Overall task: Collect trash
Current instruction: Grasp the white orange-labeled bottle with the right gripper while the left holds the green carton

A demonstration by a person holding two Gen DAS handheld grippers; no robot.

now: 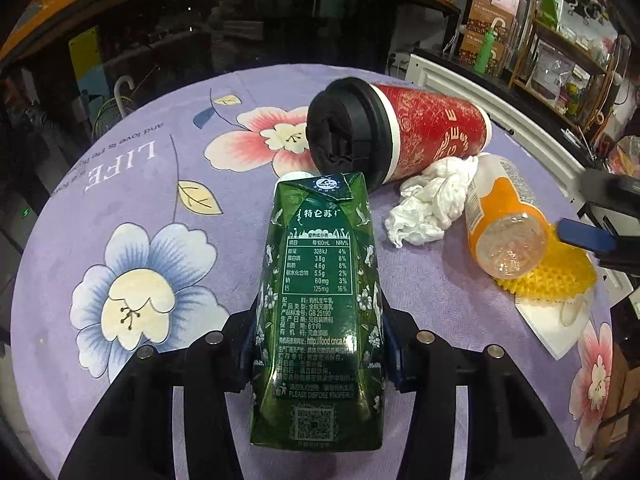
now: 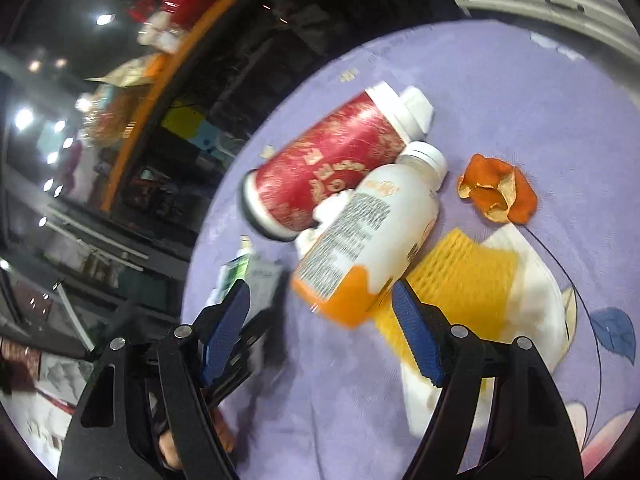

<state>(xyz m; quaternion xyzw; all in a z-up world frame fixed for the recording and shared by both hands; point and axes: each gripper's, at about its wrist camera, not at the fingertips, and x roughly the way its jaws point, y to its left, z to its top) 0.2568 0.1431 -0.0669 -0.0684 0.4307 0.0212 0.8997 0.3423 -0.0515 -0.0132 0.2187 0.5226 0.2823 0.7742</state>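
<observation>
My left gripper [image 1: 318, 332] is shut on a green milk carton [image 1: 318, 280], held above the purple flowered tablecloth [image 1: 140, 184]. Beyond it lie a red paper cup with a black lid [image 1: 404, 128], a crumpled white tissue [image 1: 432, 204] and an orange-and-white plastic bottle [image 1: 500, 220] on its side. My right gripper [image 2: 322, 308] is open, its blue pads on either side of the bottle's orange base [image 2: 360, 240]. The red cup [image 2: 328, 168] lies just behind the bottle. The right gripper's blue fingertip [image 1: 584, 236] also shows in the left wrist view.
A yellow foam net [image 2: 468, 276] lies on a white face mask [image 2: 540, 292] under the bottle. An orange peel [image 2: 500, 192] lies to the right. The round table's edge drops off at the left. A white cabinet [image 1: 460, 84] and cluttered shelves [image 1: 568, 52] stand behind.
</observation>
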